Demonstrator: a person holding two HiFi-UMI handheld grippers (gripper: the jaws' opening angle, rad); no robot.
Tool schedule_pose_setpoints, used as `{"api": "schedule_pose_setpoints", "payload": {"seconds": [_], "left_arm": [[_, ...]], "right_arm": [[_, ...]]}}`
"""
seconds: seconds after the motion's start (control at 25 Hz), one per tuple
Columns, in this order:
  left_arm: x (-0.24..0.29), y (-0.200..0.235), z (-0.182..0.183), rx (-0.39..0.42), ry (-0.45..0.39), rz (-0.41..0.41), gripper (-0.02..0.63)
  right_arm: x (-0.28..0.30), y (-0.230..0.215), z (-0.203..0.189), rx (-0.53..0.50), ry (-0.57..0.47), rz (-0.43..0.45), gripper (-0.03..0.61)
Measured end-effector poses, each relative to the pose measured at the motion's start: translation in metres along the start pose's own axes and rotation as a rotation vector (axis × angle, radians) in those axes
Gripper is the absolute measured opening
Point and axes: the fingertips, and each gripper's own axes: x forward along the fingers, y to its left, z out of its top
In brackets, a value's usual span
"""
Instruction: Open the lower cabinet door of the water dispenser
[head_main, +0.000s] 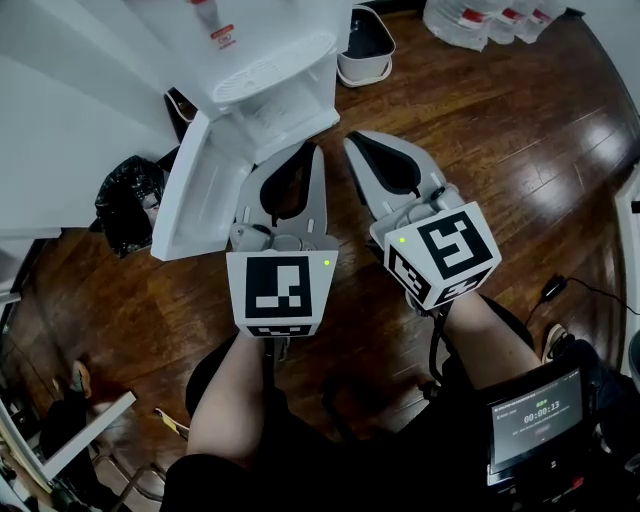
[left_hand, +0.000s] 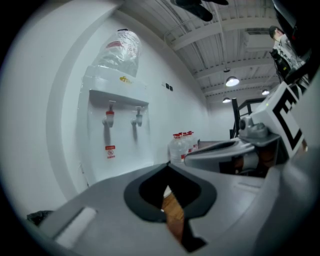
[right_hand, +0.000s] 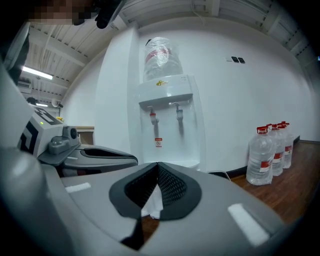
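Observation:
The white water dispenser stands at the top of the head view, on a wooden floor. Its lower cabinet door is swung out to the left and stands open. My left gripper is shut and empty, its tips just in front of the cabinet and right of the open door. My right gripper lies beside it, also shut with nothing in it. In the left gripper view the dispenser fills the left behind the closed left gripper. In the right gripper view the dispenser is straight ahead of the right gripper.
A black bin bag sits left of the door. A white basket stands right of the dispenser, and several large water bottles line the far wall. A cable lies on the floor at right.

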Motion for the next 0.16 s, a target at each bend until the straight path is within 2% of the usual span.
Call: {"api": "schedule_pose_setpoints", "payload": {"seconds": [0.16], "left_arm": [[0.0001, 0.0028, 0.0012, -0.007, -0.005, -0.004, 0.020]], "right_arm": [[0.0010, 0.0005, 0.0024, -0.005, -0.004, 0.000, 0.005]]}}
